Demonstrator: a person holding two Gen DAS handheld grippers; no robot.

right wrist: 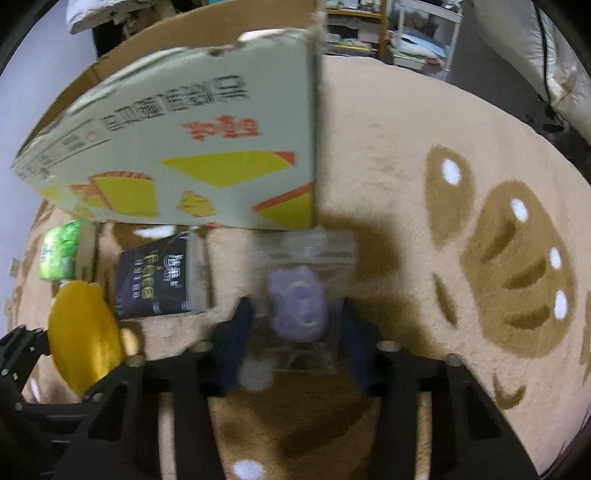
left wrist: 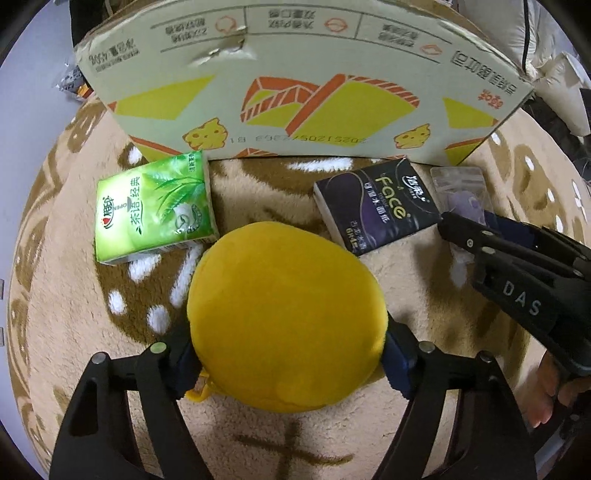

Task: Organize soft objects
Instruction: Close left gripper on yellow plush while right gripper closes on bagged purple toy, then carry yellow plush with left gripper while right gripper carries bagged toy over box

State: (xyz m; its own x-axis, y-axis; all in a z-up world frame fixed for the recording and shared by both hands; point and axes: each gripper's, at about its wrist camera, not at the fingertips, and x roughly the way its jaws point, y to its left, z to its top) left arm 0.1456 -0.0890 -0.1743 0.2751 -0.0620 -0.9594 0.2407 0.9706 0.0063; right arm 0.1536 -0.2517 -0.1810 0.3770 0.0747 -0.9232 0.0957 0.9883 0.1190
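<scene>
My left gripper (left wrist: 286, 363) is shut on a round yellow plush (left wrist: 284, 314), held just above the rug; the plush also shows in the right wrist view (right wrist: 86, 332). A green tissue pack (left wrist: 153, 208) lies to the left and a black tissue pack (left wrist: 376, 205) to the right, both in front of the cardboard box (left wrist: 295, 74). My right gripper (right wrist: 293, 345) has its jaws around a clear bag with a purple soft toy (right wrist: 299, 306) on the rug; the blur hides whether the pads press it. The bag shows in the left wrist view (left wrist: 461, 192) beside the right gripper (left wrist: 476, 236).
The large printed cardboard box (right wrist: 184, 129) stands on its side at the back of the beige and brown rug (right wrist: 443, 184). Shelves (right wrist: 406, 33) and a white cushion (right wrist: 561, 74) lie beyond the rug. A bare foot (left wrist: 546, 391) is at the right edge.
</scene>
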